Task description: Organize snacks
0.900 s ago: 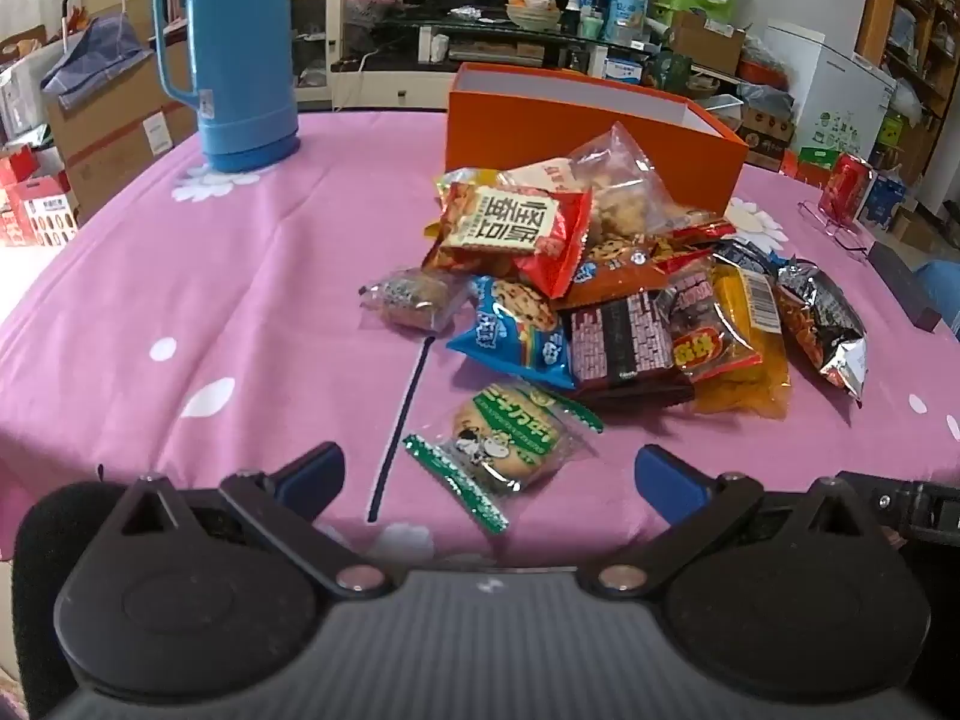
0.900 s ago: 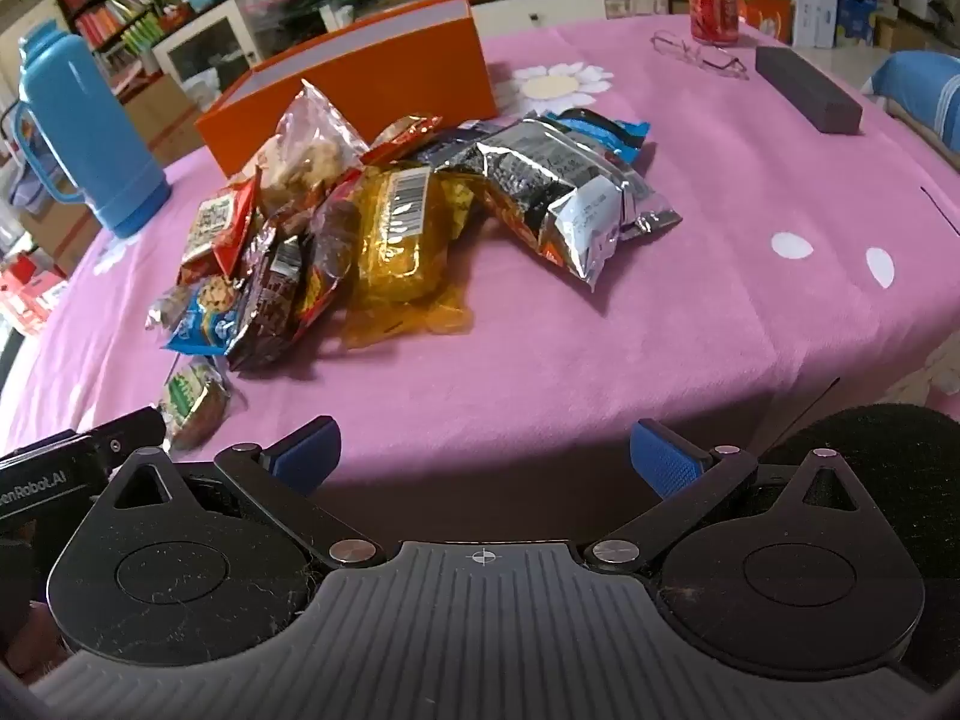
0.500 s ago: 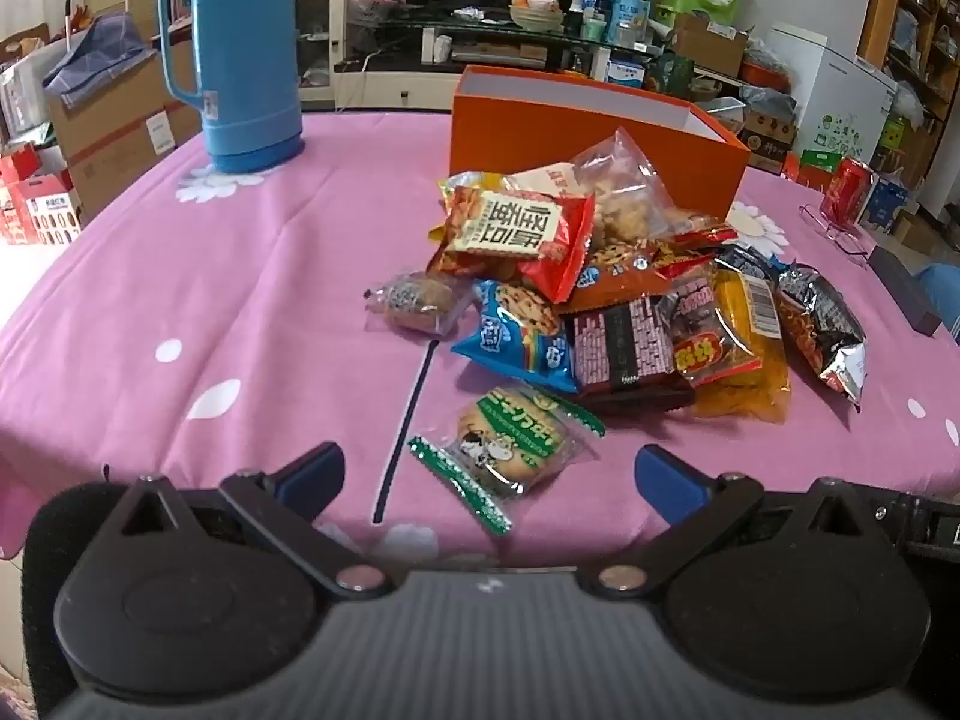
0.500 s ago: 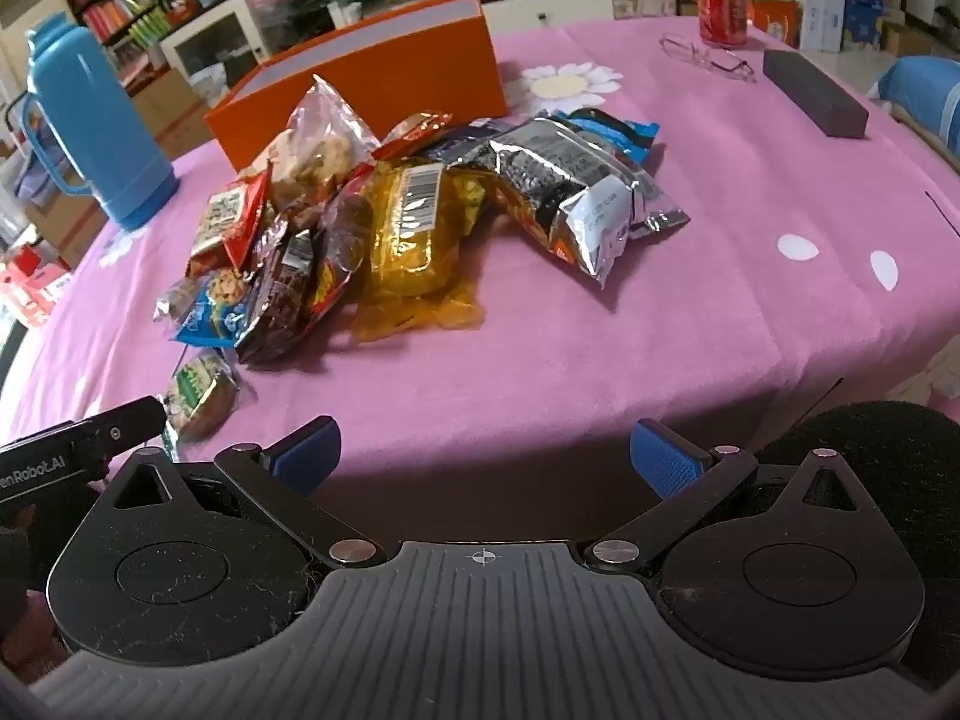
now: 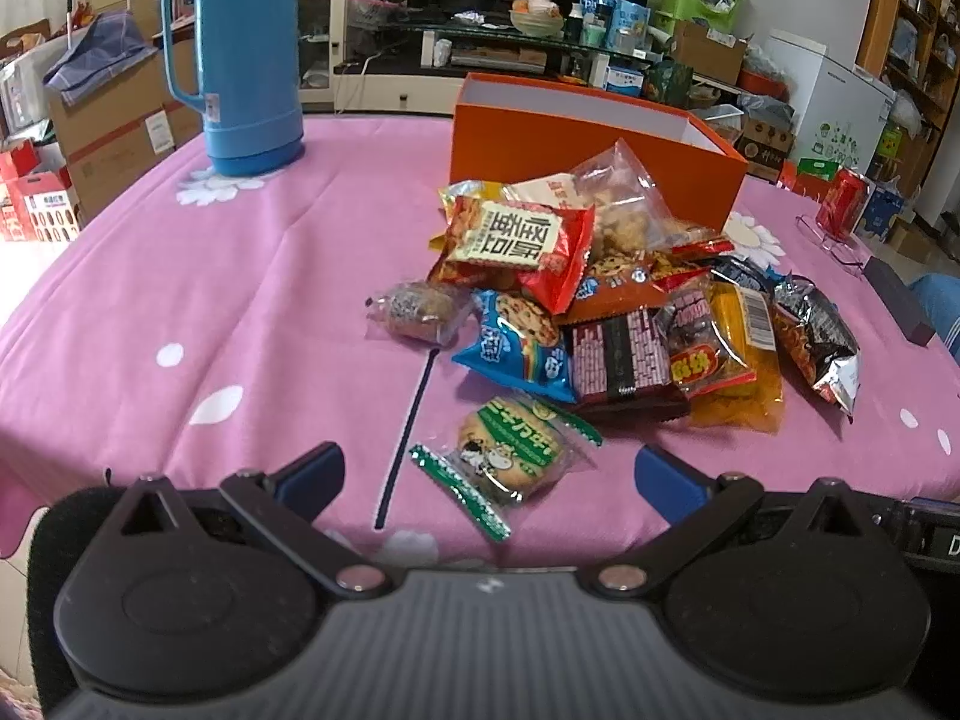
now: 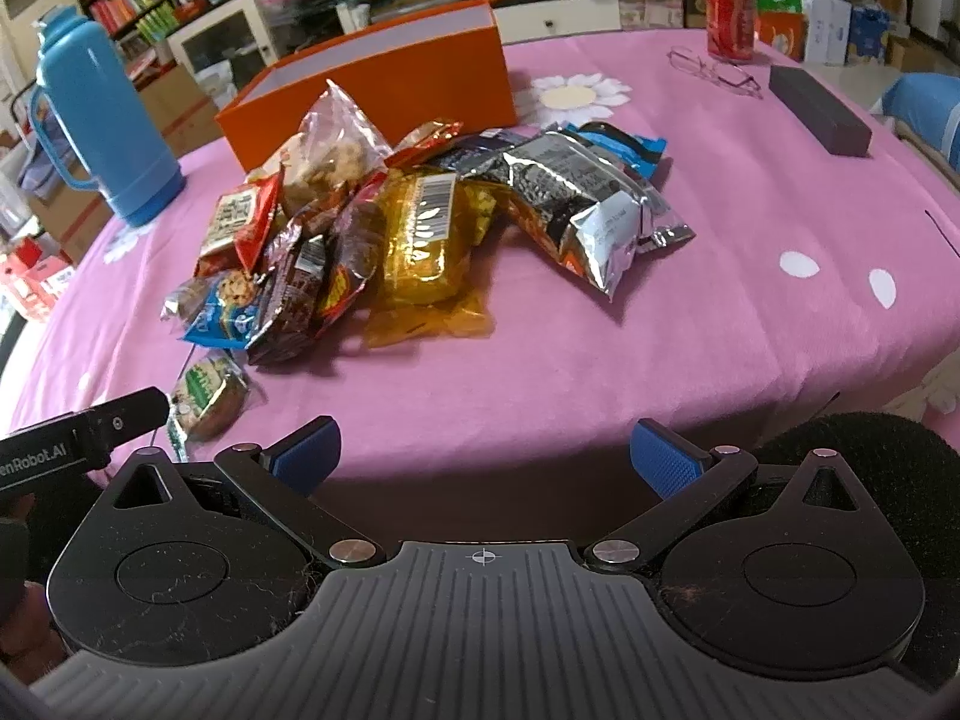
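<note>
Pink cloth (image 5: 240, 276) carries a snack pile (image 5: 618, 300) before an orange box (image 5: 576, 150). Left gripper (image 5: 489, 471) and right gripper (image 6: 483, 456): jaws apart, empty. Green biscuit pack (image 5: 510, 456) lies nearest the left.

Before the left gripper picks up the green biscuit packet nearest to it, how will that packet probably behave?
The green biscuit packet looks small, so probably light. Its clear film with crimped ends may crinkle and slip. The round biscuit inside seems rigid but could crack under a hard squeeze from the open left gripper.

Pink-clothed table (image 5: 240, 276) carries snack pile (image 5: 624, 300), orange box (image 5: 588, 162), blue thermos (image 5: 246, 54), possibly glasses (image 6: 714, 69).
</note>
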Demonstrator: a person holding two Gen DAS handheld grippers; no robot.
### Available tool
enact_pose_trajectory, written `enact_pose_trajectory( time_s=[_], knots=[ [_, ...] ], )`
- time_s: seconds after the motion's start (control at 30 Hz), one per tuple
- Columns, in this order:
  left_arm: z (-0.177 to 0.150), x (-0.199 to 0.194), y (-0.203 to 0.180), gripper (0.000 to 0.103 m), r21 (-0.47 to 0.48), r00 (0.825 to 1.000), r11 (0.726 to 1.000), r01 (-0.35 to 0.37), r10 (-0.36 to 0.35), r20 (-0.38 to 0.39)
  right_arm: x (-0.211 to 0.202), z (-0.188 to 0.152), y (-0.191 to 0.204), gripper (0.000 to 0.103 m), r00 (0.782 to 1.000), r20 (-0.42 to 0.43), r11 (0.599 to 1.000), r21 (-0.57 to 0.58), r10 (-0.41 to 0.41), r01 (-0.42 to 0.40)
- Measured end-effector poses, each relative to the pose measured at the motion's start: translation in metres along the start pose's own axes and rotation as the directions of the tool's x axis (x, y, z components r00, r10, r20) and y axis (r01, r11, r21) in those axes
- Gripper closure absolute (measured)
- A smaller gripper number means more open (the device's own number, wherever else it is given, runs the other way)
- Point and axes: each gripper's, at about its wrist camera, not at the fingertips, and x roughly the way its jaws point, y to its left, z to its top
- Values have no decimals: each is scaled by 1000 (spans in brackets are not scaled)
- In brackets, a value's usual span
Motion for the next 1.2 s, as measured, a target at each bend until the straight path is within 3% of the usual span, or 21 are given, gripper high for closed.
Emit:
enact_pose_trajectory(
  time_s=[1.2],
  knots=[
    [-7, 12, -1, 1, 8, 999, 1000, 1, -1, -52, 7, -7, 1, 19, 1000, -26, 1000, -4, 15, -15]
  ],
)
